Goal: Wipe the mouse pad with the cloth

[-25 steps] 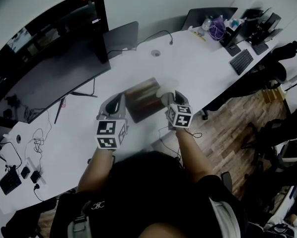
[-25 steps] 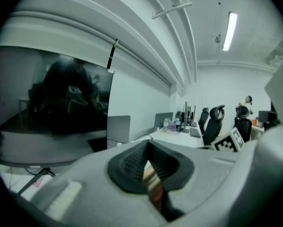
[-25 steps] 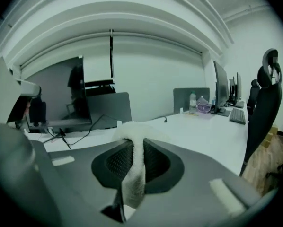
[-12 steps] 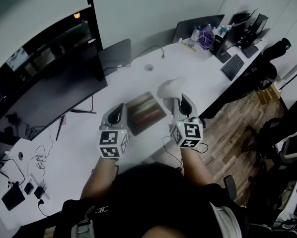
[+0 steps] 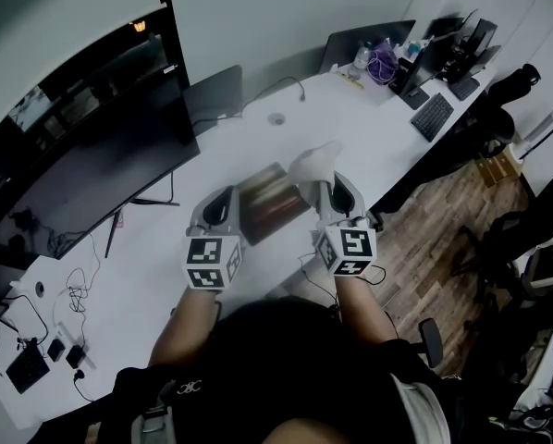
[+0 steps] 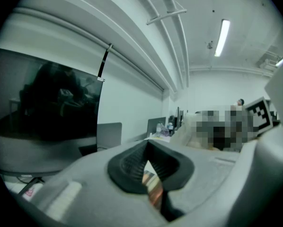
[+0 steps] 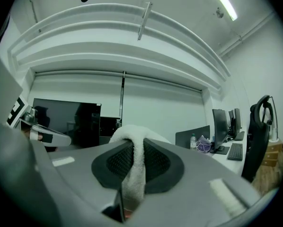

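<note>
Showing both, head view: left tongs clamp mouse pad, right tongs cloth.

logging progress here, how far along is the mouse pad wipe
Done: the right gripper is shut on the cloth, and the left gripper is shut on the edge of the mouse pad. In hand: cloth held beside the pad's far right corner. Left: the wiping itself.
</note>
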`<state>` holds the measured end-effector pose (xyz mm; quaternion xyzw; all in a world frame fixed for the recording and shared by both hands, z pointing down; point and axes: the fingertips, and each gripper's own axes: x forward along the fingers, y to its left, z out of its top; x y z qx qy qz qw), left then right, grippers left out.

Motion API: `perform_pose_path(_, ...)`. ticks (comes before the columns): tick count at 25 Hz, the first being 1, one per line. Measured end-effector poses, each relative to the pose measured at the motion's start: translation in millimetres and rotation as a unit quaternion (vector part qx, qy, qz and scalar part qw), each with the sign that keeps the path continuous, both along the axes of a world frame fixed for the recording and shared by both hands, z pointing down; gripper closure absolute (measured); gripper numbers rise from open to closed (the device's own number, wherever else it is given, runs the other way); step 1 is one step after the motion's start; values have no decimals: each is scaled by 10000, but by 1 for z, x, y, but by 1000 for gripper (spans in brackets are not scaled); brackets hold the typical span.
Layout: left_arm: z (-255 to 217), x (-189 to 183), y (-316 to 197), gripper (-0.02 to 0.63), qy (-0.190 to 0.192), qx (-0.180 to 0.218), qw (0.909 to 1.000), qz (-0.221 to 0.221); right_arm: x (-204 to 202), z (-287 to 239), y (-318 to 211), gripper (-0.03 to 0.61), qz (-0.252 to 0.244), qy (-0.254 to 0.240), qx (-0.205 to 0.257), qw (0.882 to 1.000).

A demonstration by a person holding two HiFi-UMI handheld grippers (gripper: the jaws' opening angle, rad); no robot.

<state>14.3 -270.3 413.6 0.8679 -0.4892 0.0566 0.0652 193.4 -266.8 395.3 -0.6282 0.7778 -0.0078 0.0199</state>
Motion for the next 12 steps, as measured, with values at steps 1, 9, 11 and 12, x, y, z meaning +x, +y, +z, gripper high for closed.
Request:
perform_pose_path(1, 0, 0, 1, 615, -5, -4, 10000, 5, -1, 1, 1, 540, -8, -5, -10, 10000)
perform_pose_path(9, 1, 0, 5, 615, -3, -33, 10000, 32, -7, 4, 5, 540, -74, -25, -121, 9999)
perform_pose_path(11, 1, 1, 5, 615, -2, -28, 10000, 44, -8, 4, 6, 540, -100, -36, -143, 9998)
perform_pose_path(12, 1, 1, 5, 614, -1, -26, 10000, 50, -9, 4, 6, 540, -110, -36, -149, 9998)
